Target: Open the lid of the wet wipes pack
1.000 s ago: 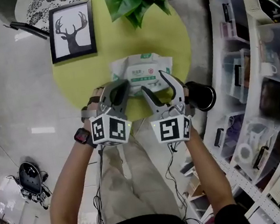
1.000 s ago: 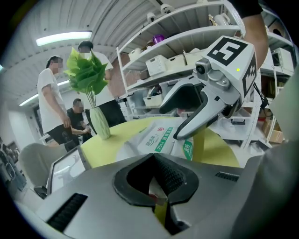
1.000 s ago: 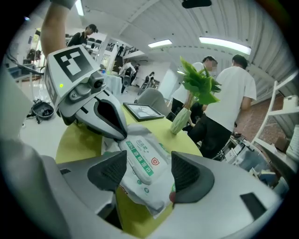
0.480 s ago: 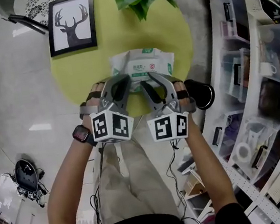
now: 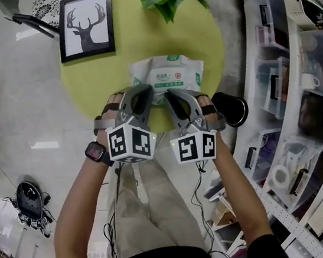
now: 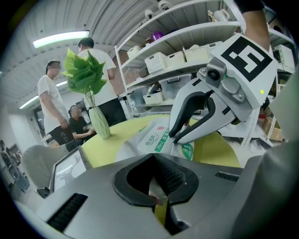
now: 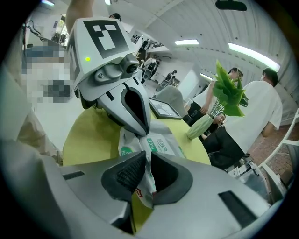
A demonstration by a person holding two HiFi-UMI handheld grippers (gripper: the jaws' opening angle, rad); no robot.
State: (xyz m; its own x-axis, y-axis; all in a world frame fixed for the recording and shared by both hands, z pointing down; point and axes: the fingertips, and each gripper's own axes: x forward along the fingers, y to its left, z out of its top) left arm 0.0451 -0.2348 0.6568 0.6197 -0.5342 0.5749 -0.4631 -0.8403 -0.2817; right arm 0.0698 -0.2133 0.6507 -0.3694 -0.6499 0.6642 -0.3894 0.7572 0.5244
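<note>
Left gripper (image 6: 158, 198): jaws clamped on the near edge of the wet wipes pack (image 5: 171, 76), white film pinched between the pads. Right gripper (image 7: 146, 177): jaws have just been closing and pinch the same edge, just beside the left.

Head view shows both tips side by side at that edge. Gripper views add a green vase (image 6: 99, 123) beyond the pack and people standing (image 7: 261, 107).

Pack lies flat on a round yellow-green table (image 5: 106, 73). Framed deer print (image 5: 85, 24) at its far-left edge, shelving (image 5: 305, 45) on the right.
</note>
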